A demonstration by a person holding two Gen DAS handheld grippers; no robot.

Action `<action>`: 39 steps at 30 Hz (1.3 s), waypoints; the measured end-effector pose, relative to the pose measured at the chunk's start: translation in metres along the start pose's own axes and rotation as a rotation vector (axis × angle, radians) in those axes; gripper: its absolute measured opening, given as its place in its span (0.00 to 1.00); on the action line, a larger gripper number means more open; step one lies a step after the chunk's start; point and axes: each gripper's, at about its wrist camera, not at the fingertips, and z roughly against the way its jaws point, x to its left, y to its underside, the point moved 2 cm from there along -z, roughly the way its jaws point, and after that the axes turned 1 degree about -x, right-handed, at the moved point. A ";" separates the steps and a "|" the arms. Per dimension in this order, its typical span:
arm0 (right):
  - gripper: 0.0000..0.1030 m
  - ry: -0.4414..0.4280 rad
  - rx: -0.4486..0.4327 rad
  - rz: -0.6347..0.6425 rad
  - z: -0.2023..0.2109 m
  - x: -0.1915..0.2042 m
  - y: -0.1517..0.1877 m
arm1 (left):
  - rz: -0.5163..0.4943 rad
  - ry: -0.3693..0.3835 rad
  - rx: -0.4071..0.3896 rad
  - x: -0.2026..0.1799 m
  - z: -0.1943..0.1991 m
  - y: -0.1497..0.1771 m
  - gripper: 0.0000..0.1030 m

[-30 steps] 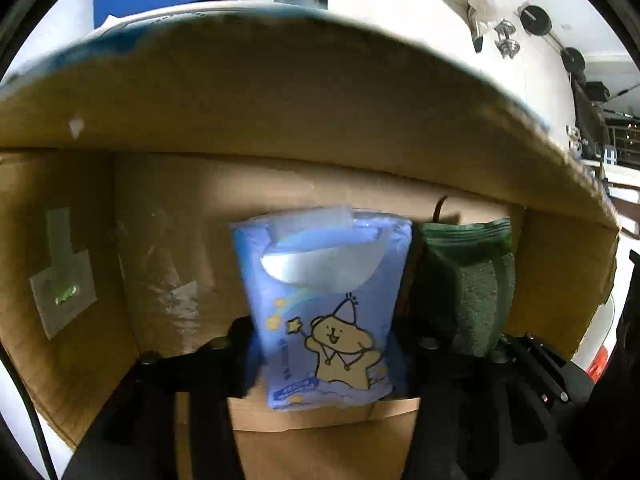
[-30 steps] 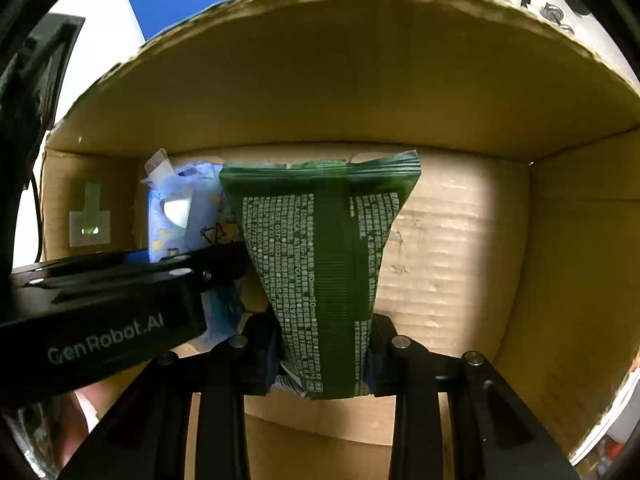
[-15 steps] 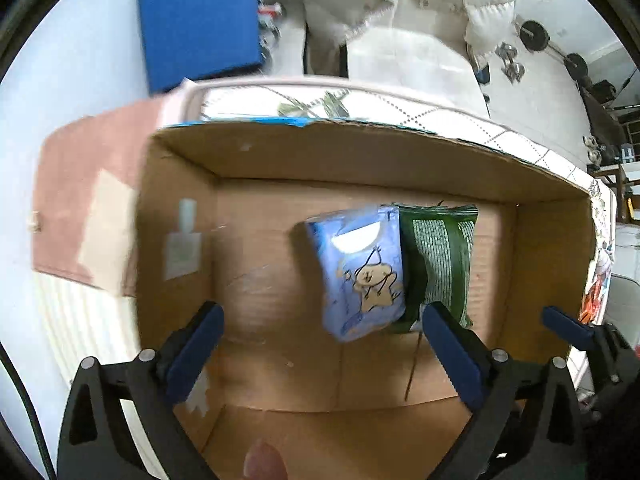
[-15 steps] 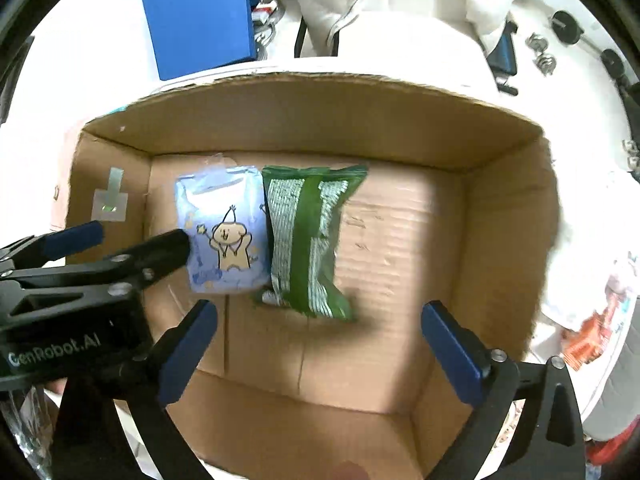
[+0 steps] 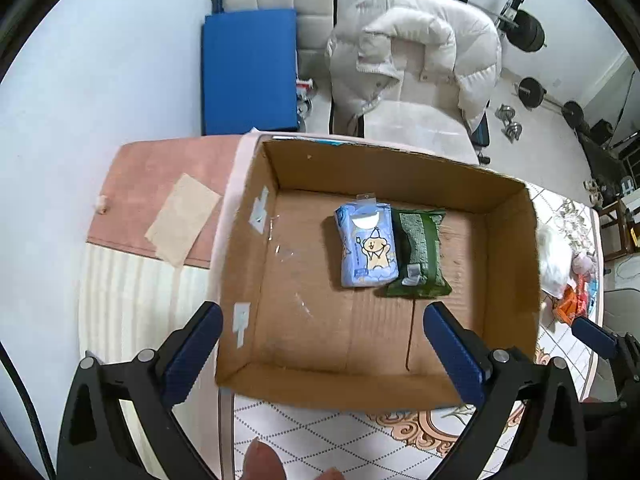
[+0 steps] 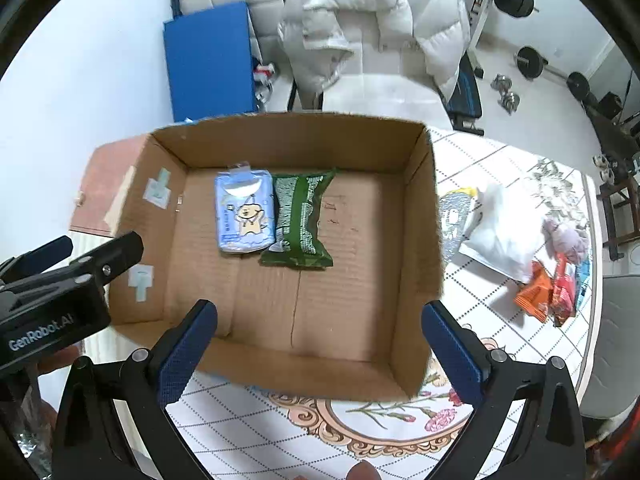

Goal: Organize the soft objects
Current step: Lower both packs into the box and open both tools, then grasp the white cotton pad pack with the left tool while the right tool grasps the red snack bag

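An open cardboard box stands on a tabletop covered by a white cloth with a dotted lattice and a floral medallion. On the box floor, toward the far wall, two soft packs lie flat side by side and touching: a light-blue tissue pack printed with a cartoon bear in a pointed hat and small stars, and to its right a dark green packet covered in fine white print too small to read. The blue pack's small text is also illegible. Bits of pale tape cling to the box's left inner wall.

The left gripper hovers above the near edge of the box, its blue-padded jaws spread wide and holding nothing. The right gripper hangs likewise over the near wall, jaws wide apart and empty. In the right wrist view the left gripper's black body shows at the left edge, lettered "GenRobot.AI".

To the right of the box, on the tabletop, lie a white pouch, an orange packet and other small wrappers. Beyond the tabletop a white puffer jacket drapes over a chair, beside a blue mat; barbell weights lie on the floor.
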 end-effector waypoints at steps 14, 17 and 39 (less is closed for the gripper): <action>1.00 -0.111 -0.072 -0.022 0.063 -0.018 0.041 | -0.025 -0.002 -0.064 -0.030 0.065 0.033 1.00; 1.00 -0.147 -0.071 -0.064 0.072 -0.052 0.042 | -0.055 0.003 -0.070 -0.064 0.067 0.030 1.00; 1.00 0.155 0.339 0.516 -0.103 -0.370 0.038 | -0.468 -0.029 0.375 -0.380 -0.173 -0.017 1.00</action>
